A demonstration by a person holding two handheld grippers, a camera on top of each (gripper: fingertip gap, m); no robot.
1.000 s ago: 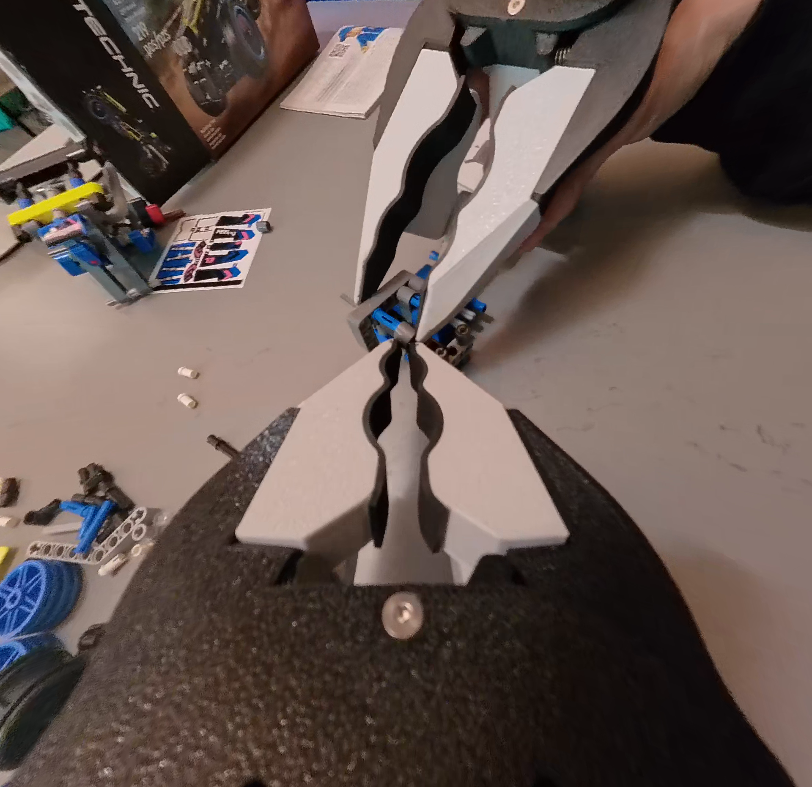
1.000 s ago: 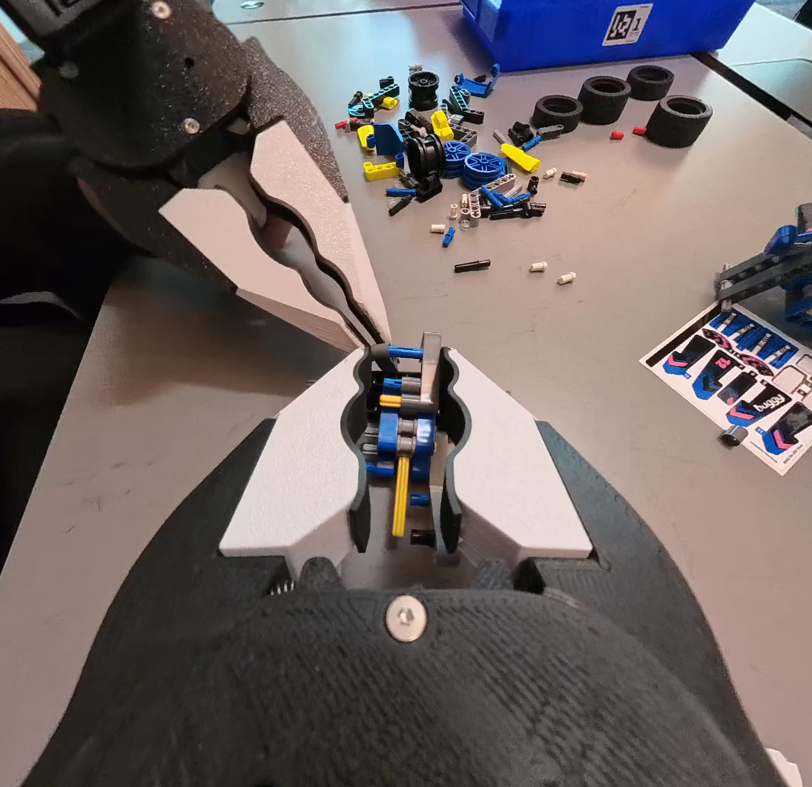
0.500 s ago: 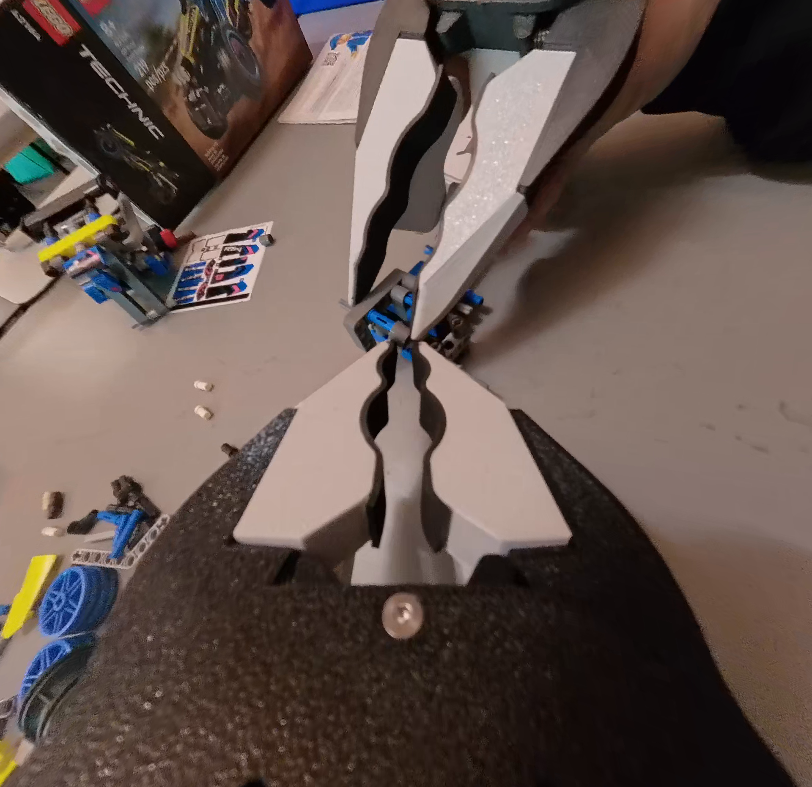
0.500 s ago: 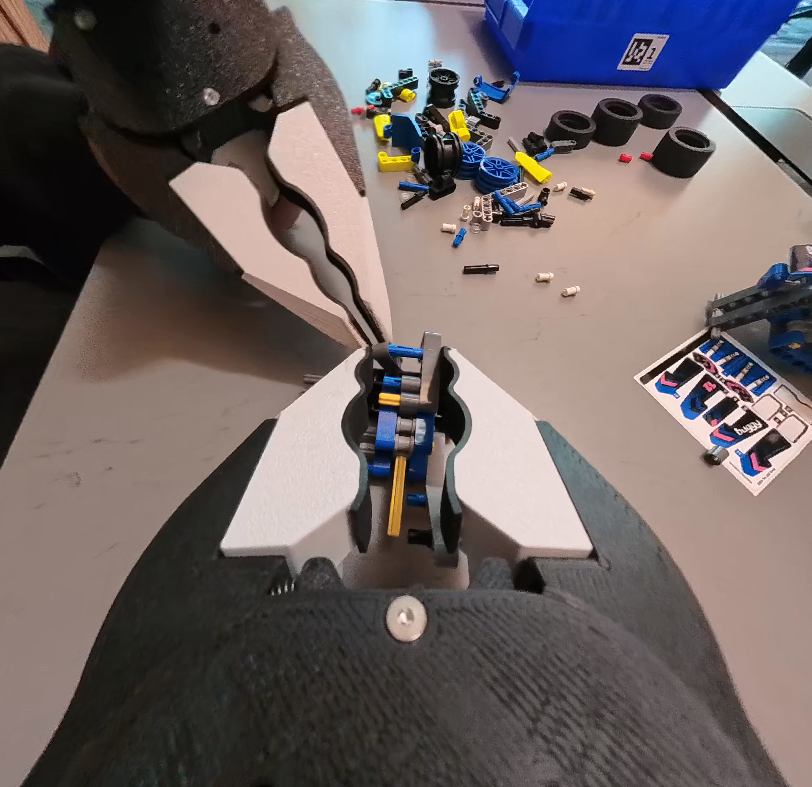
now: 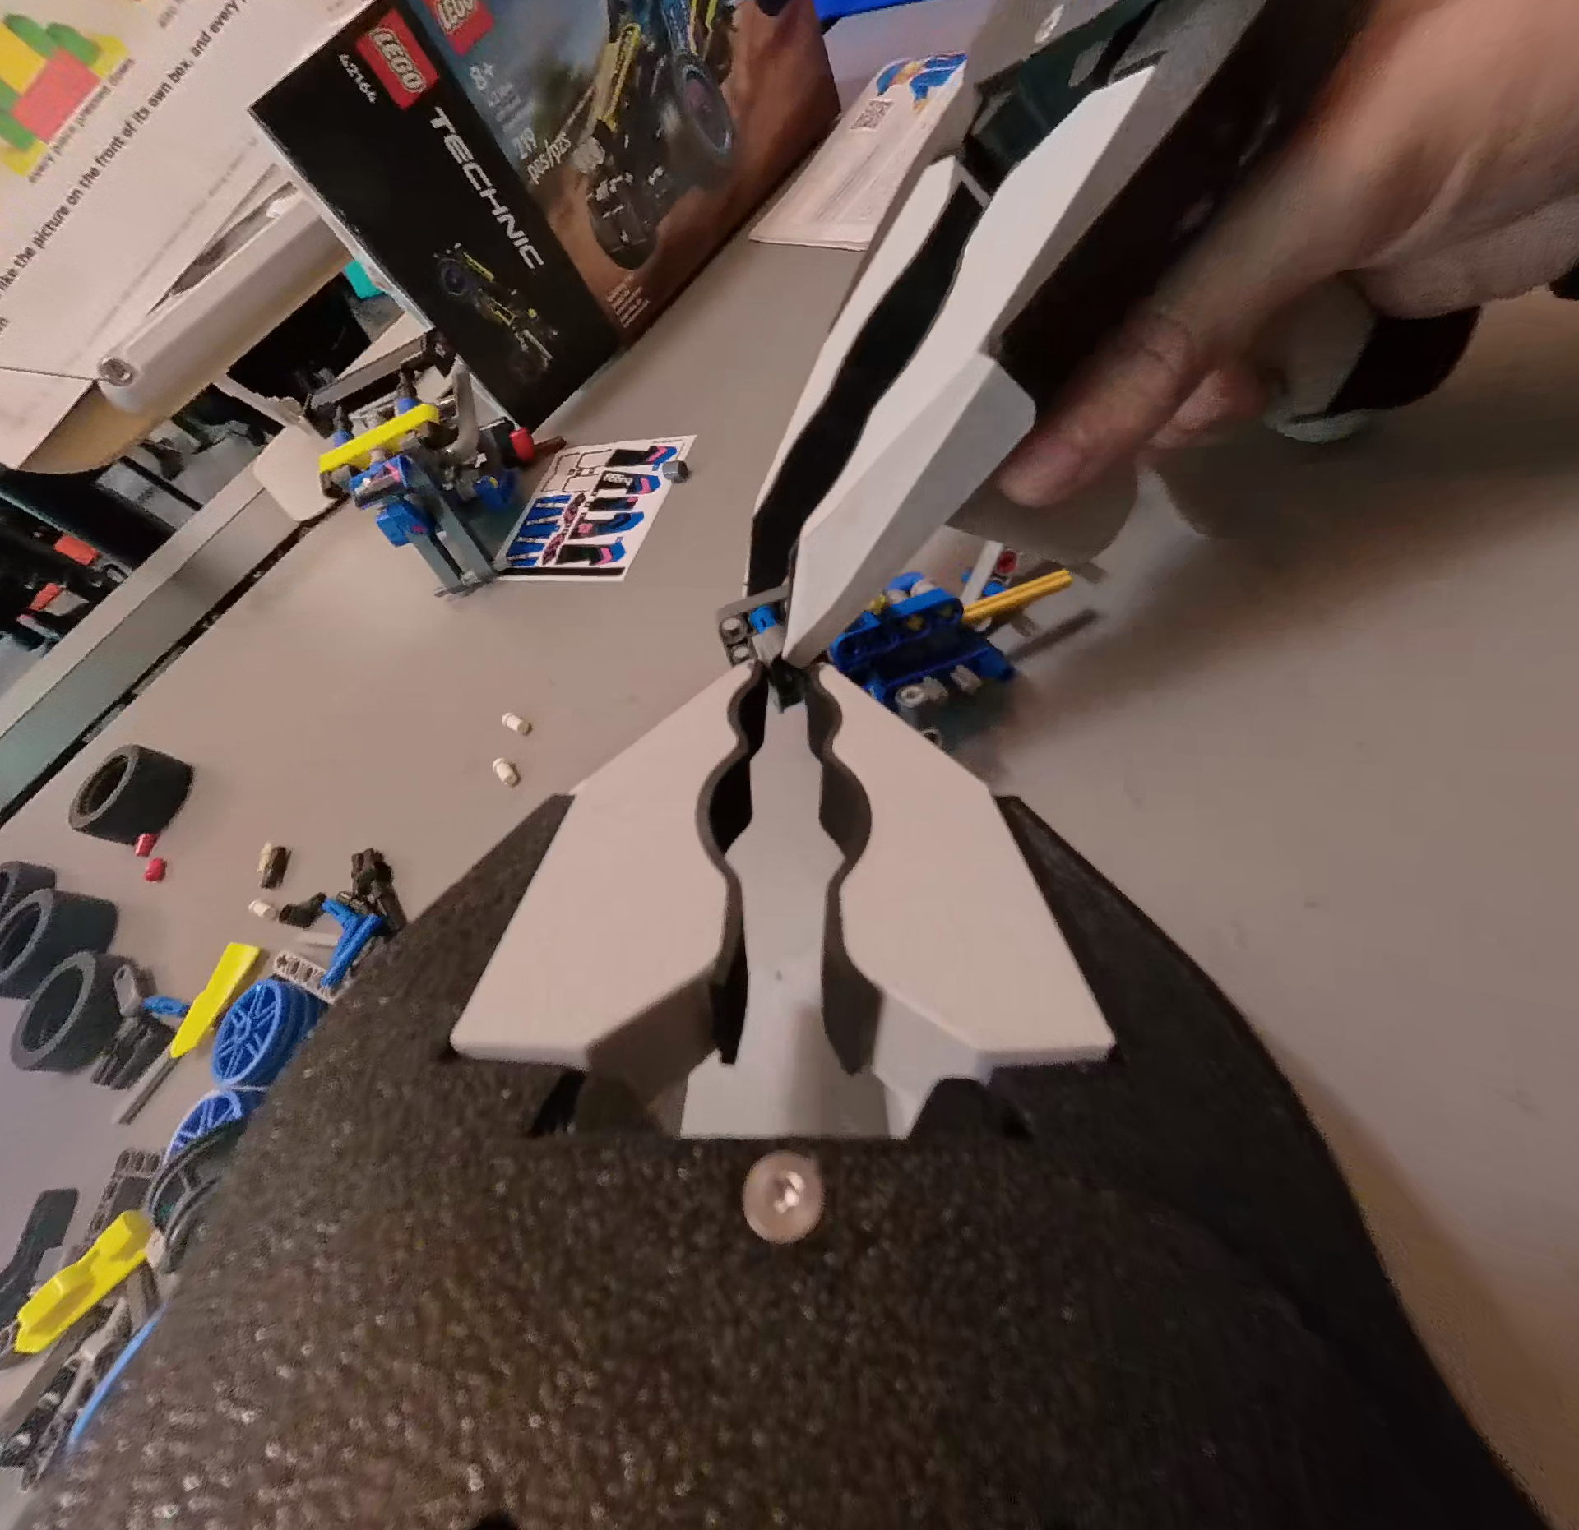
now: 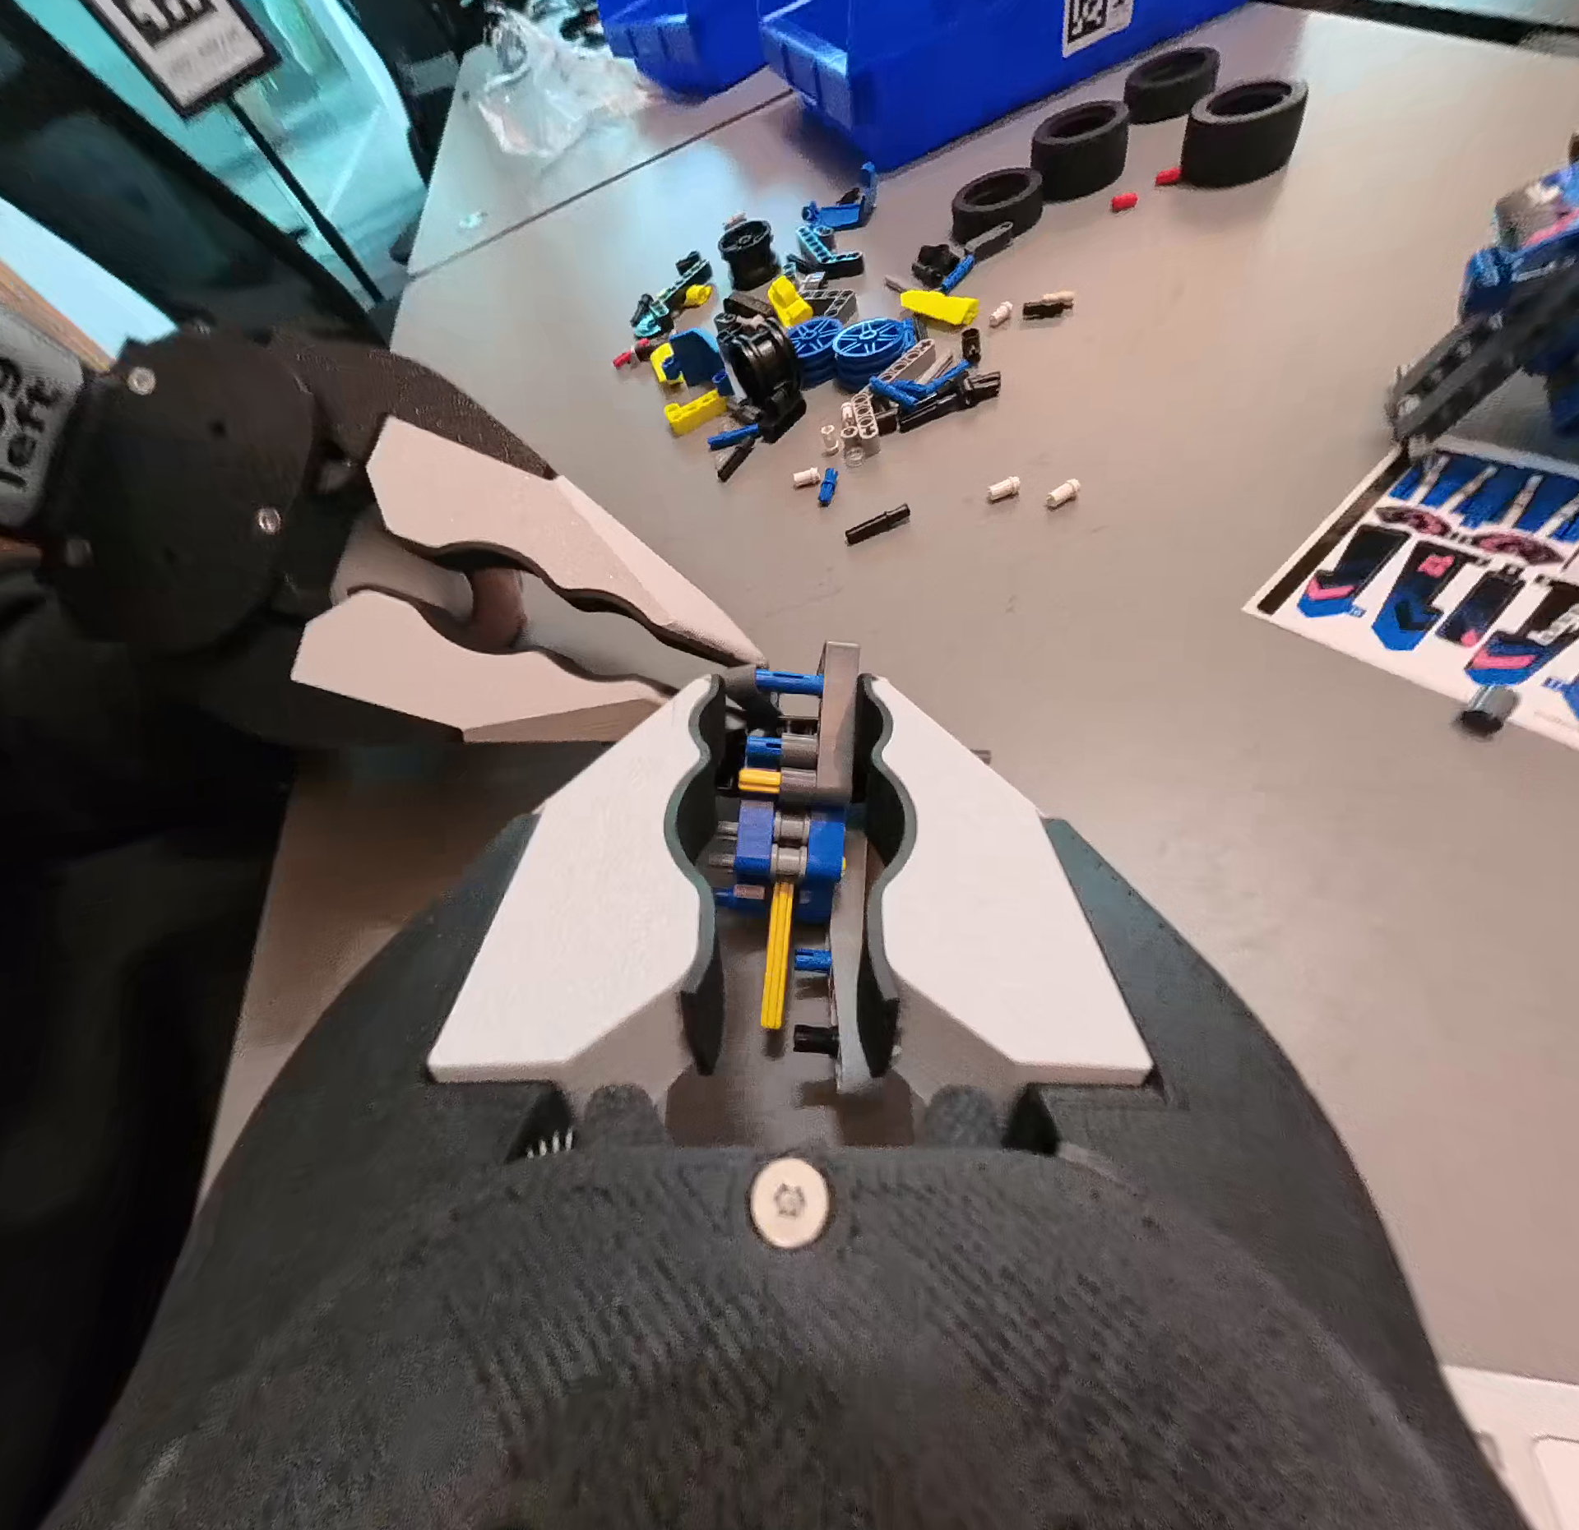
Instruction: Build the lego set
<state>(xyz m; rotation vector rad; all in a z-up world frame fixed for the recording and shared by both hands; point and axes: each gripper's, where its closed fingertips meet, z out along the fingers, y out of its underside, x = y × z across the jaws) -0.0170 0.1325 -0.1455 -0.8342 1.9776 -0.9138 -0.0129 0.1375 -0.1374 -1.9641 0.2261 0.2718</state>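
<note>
The right gripper [image 6: 790, 703] clamps a blue-and-grey lego assembly [image 6: 790, 840] between its fingers, just above the grey table [image 6: 1196, 806]; the left gripper [image 5: 782, 677] is pinched narrow on a small dark piece at the assembly's far-left end; loose parts [image 6: 820, 361] and 4 black tyres [image 6: 1128, 135] lie far beyond.

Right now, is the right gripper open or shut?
Shut: the right gripper clamps the blue and grey lego assembly between its pale grey fingers.
</note>
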